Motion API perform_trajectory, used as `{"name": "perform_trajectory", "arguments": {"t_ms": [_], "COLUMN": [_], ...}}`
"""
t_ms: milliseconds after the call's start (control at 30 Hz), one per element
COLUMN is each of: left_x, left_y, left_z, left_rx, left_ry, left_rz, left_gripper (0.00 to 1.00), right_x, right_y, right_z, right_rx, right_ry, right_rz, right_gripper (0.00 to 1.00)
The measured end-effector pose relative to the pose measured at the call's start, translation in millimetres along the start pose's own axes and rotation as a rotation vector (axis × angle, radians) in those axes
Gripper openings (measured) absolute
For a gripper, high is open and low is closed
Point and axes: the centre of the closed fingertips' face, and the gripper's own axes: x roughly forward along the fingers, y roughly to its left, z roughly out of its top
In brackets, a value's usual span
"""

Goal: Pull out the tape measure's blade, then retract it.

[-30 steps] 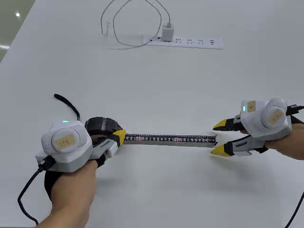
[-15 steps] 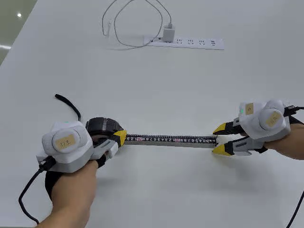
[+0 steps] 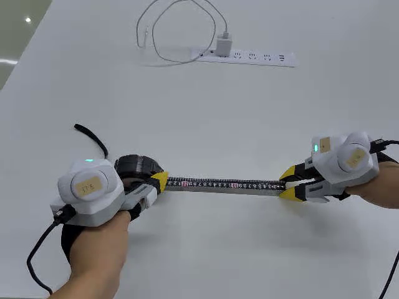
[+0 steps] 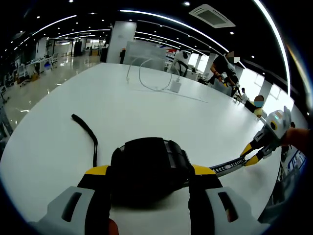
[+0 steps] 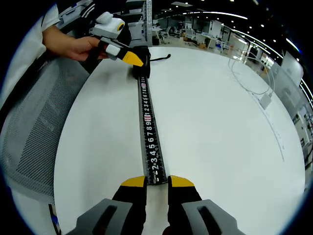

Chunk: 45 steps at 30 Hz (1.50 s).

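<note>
right tool (image 3: pixel 288 184) seemingly pinches blade (image 3: pixel 224 185) end, power strip (image 3: pixel 255 57) well beyond.

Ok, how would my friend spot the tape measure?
On the big white table, look at the near side, where two grippers face each other. The tape measure is the round black case in the left gripper's jaws, its numbered blade stretching to the right gripper. Unlike the flat white power strip far behind, it's black and round.
</note>
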Motion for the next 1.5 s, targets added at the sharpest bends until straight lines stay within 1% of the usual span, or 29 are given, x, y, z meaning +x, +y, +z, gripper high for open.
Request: {"name": "perform_trajectory", "arguments": {"t_ms": [400,900,1100,1500], "left_x": [1.1,0.6,-0.4,-0.9], "left_y": [0.3,0.4,0.9,-0.1], "left_z": [-0.5,-1.1,-1.7,-1.6], "left_rx": [-0.013,0.002,-0.005,-0.01], "left_ry": [0.0,0.013,0.022,0.023], "left_rz": [0.004,-0.006,-0.008,-0.009], "left_gripper": [0.61,0.58,0.58,0.58], "right_x": [0.5,0.5,0.3,0.6], "right_y": [-0.5,-0.6,-0.9,-2.0], "right_z": [-0.6,-0.6,-0.7,-0.4], "right_rx": [-0.023,-0.024,-0.019,-0.024], "right_ry": [0.005,0.013,0.014,0.021], "right_rz": [-0.004,-0.005,-0.004,-0.01], "right_gripper": [0.11,0.11,0.1,0.1]}}
